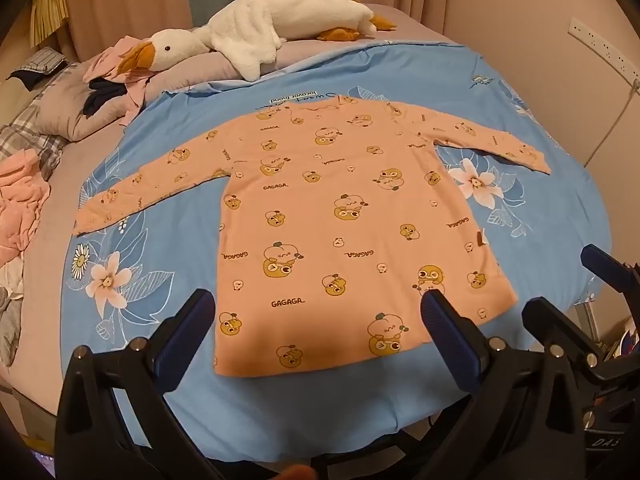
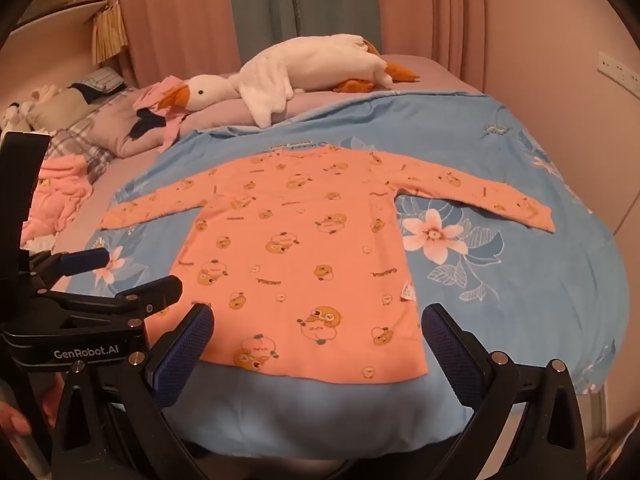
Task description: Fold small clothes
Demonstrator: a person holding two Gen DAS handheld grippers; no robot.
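A small orange long-sleeved shirt point(image 1: 340, 216) with duck prints lies flat on a blue floral sheet point(image 1: 168, 128), both sleeves spread out, hem toward me; it also shows in the right wrist view point(image 2: 304, 248). My left gripper point(image 1: 318, 312) is open and empty, held above the shirt's hem. My right gripper point(image 2: 318, 326) is open and empty, also above the hem. The right gripper appears at the right edge of the left wrist view point(image 1: 576, 280), and the left gripper shows at the left of the right wrist view point(image 2: 132, 276).
A white plush goose point(image 1: 276, 24) lies across the far side of the bed. Pillows point(image 1: 72, 104) and a pink clothes heap point(image 1: 20, 208) sit at the left. A wall with a socket strip point(image 1: 604, 50) is at the right. Curtains hang behind.
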